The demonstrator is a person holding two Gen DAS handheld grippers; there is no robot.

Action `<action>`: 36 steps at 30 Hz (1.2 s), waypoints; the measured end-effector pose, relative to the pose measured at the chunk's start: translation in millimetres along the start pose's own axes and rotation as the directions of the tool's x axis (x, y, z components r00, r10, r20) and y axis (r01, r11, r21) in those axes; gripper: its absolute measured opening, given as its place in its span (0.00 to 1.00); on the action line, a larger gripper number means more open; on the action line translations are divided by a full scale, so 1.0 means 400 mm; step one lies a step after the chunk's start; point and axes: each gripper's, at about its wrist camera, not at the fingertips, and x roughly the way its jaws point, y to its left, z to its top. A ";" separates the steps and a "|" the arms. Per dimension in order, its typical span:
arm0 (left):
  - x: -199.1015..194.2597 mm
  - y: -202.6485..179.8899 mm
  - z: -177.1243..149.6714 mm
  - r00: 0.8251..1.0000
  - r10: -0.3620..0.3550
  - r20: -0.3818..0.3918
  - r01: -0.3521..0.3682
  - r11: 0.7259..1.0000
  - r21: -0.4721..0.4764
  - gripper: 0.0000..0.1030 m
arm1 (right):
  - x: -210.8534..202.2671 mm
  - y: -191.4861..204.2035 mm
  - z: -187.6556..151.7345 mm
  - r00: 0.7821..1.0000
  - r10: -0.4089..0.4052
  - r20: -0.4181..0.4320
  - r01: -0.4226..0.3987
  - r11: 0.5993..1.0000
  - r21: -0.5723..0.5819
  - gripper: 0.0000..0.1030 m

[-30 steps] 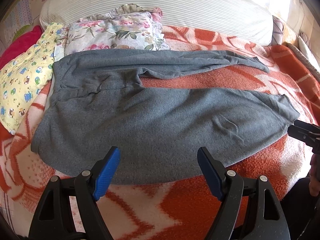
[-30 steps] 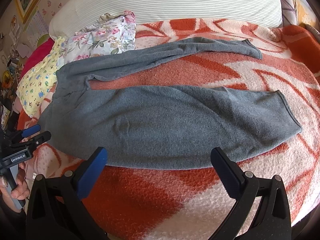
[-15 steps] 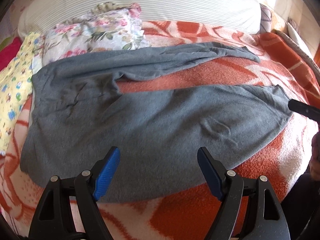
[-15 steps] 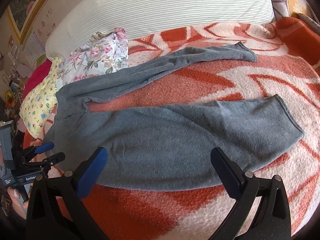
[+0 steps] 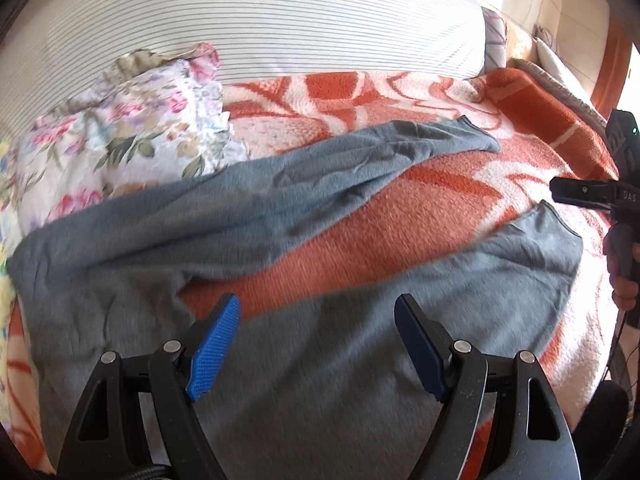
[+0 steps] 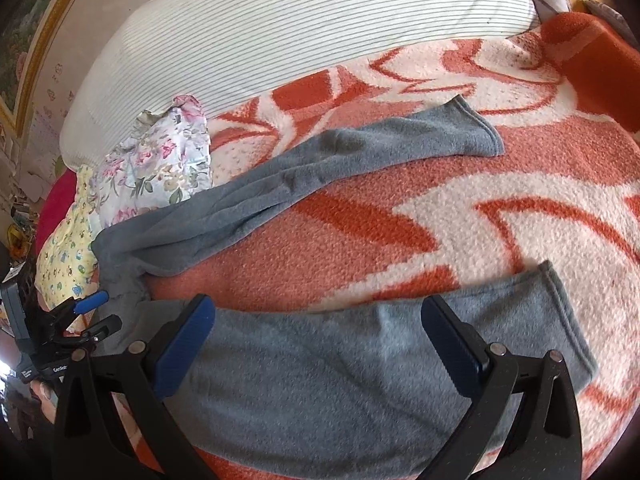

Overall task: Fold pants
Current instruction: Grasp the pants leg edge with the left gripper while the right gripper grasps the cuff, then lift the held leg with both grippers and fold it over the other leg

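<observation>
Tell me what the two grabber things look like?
Both the left gripper and the right gripper are black plastic clamps with triangle cut-outs, silver rivets and ridged blue pads on the jaws. One has small white lettering, and a thin black cable hangs nearby.

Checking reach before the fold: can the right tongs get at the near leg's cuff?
Probably yes. The right tongs hang open over the near leg, and its cuff lies flat on the blanket with nothing on it.

An orange-and-cream patterned blanket (image 6: 460, 184) covers the bed. Behind it lies a long white pillow with thin stripes (image 5: 280, 20). At the left, a floral cushion (image 5: 132, 140) rests against that pillow, with a yellow cartoon-print cloth (image 6: 66, 256) beside it and something magenta (image 6: 54, 200) behind.
</observation>
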 end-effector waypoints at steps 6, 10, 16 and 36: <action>0.119 0.034 0.128 0.998 -0.062 -0.021 0.064 0.992 0.111 0.78 | 0.060 -0.063 0.135 0.997 -0.078 -0.006 0.078 0.996 -0.032 1.00; 0.214 0.070 0.233 0.995 -0.092 -0.046 0.098 0.985 0.141 0.78 | 0.113 -0.120 0.234 0.989 -0.150 0.000 0.150 0.988 -0.027 1.00; 0.352 0.094 0.343 0.985 -0.141 -0.103 0.156 0.975 0.160 0.78 | 0.205 -0.196 0.363 0.970 -0.244 -0.017 0.243 0.970 -0.010 1.00; 0.548 0.011 0.376 0.966 -0.079 -0.247 0.159 0.933 0.323 0.05 | 0.371 -0.314 0.469 0.951 -0.296 -0.086 0.294 0.955 -0.029 0.10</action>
